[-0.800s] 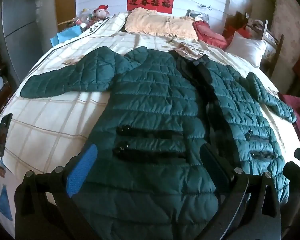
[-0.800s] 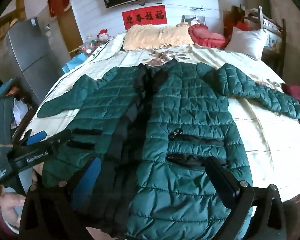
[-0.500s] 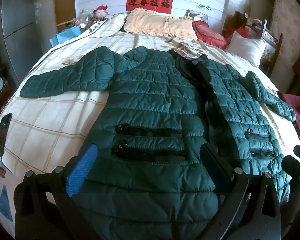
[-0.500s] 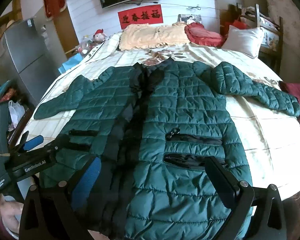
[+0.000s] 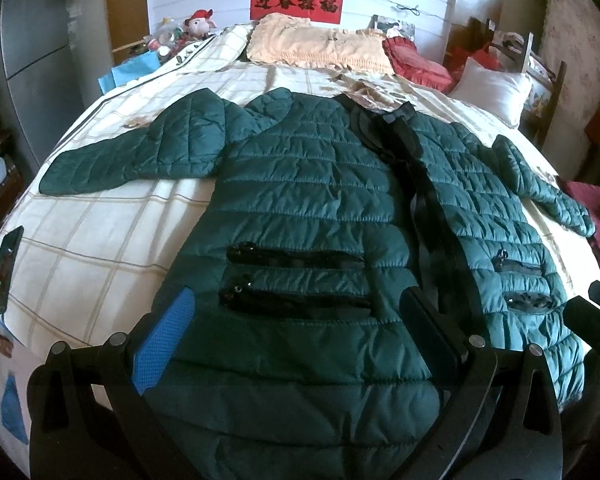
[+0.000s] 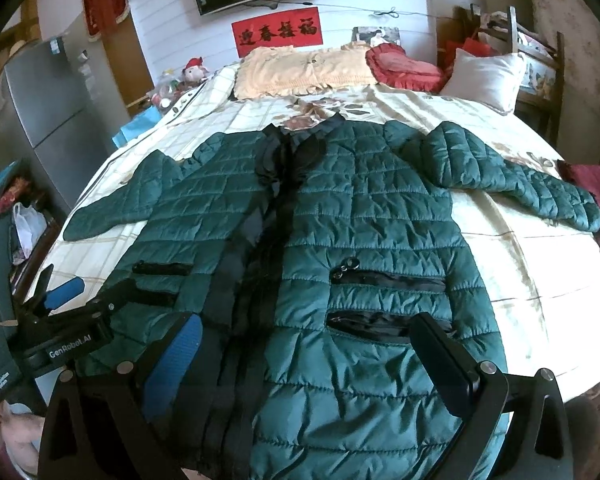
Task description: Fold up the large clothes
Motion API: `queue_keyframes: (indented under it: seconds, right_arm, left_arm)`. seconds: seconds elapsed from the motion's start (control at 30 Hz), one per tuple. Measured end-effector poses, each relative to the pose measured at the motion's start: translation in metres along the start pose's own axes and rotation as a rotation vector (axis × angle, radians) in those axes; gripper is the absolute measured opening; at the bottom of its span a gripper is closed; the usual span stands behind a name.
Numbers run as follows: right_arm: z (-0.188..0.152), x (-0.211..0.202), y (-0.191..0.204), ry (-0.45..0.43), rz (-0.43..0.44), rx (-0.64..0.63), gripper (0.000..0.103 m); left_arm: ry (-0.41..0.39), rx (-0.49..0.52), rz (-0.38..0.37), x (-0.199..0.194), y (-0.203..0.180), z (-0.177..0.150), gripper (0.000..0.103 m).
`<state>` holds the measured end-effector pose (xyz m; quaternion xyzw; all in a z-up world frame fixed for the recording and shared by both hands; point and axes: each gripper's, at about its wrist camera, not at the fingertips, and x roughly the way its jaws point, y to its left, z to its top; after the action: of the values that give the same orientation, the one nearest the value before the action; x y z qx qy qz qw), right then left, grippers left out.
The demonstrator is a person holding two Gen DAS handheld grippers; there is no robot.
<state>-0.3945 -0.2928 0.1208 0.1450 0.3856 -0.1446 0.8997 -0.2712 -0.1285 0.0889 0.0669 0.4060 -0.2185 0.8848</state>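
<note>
A dark green quilted jacket [image 5: 308, 200] lies front up on the bed, both sleeves spread out to the sides; it also shows in the right wrist view [image 6: 372, 232]. Its black front placket [image 6: 256, 248] runs down the middle. My left gripper [image 5: 296, 328] is open and empty over the hem of the jacket's left half. My right gripper [image 6: 308, 352] is open and empty over the hem of the right half. The left gripper also shows at the left edge of the right wrist view [image 6: 56, 300].
The bed [image 5: 92, 240] has a cream checked cover. A phone [image 5: 4, 268] lies at its left edge. Pillows [image 5: 320, 44] and a red cushion [image 5: 416, 64] sit at the head. A grey fridge [image 5: 40, 52] stands at the left, a chair [image 5: 540, 76] at the right.
Both grippers have drawn back and risen slightly from the hem, so more of the jacket shows. The jacket has not moved.
</note>
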Motion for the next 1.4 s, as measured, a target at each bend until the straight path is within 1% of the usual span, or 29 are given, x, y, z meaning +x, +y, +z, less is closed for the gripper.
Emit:
queue_keyframes:
  seconds: [0.1, 0.17, 0.33, 0.43, 0.53, 0.57, 0.67, 0.7, 0.8, 0.87, 1.17, 1.27, 1.4]
  right_arm:
    - [0.001, 0.001, -0.001, -0.003, 0.003, 0.010, 0.103]
    - [0.001, 0.001, -0.001, 0.010, -0.003, 0.018, 0.103]
    - [0.002, 0.002, -0.003, -0.009, 0.000, 0.015, 0.103]
    - [0.004, 0.003, -0.003, 0.006, 0.010, 0.039, 0.103]
    - [0.005, 0.003, -0.003, 0.020, -0.006, 0.039, 0.103]
    - [0.007, 0.003, -0.004, 0.017, 0.008, 0.056, 0.103]
    - [0.010, 0.004, -0.005, 0.009, 0.011, 0.069, 0.103]
    - [0.011, 0.005, -0.005, 0.019, -0.001, 0.063, 0.103]
    - [0.012, 0.006, -0.006, 0.015, 0.004, 0.067, 0.103]
    - [0.011, 0.010, -0.006, 0.025, -0.030, 0.034, 0.103]
    - [0.013, 0.012, -0.007, 0.006, -0.014, 0.039, 0.103]
    - [0.014, 0.016, -0.008, 0.001, -0.026, 0.024, 0.103]
    - [0.019, 0.020, -0.010, -0.007, -0.013, 0.041, 0.103]
  left_arm:
    - [-0.001, 0.000, 0.001, 0.000, 0.000, 0.000, 0.103]
    - [-0.001, -0.001, -0.002, 0.000, 0.000, 0.000, 0.103]
    - [0.001, 0.001, 0.000, 0.000, 0.000, 0.000, 0.103]
    - [0.003, 0.005, 0.002, 0.002, -0.002, 0.000, 0.103]
    - [0.002, 0.005, 0.002, 0.002, -0.003, 0.000, 0.103]
    - [0.002, 0.005, 0.002, 0.002, -0.003, 0.000, 0.103]
    - [0.000, 0.006, 0.002, 0.003, -0.004, 0.001, 0.103]
    - [0.000, 0.005, 0.001, 0.003, -0.004, 0.001, 0.103]
    - [0.000, 0.007, 0.001, 0.003, -0.004, 0.001, 0.103]
    - [-0.001, 0.007, 0.002, 0.003, -0.004, 0.001, 0.103]
    - [0.002, 0.011, -0.004, 0.007, -0.008, 0.007, 0.103]
    - [0.000, 0.011, -0.006, 0.010, -0.009, 0.009, 0.103]
    - [0.000, 0.005, -0.007, 0.011, -0.007, 0.010, 0.103]
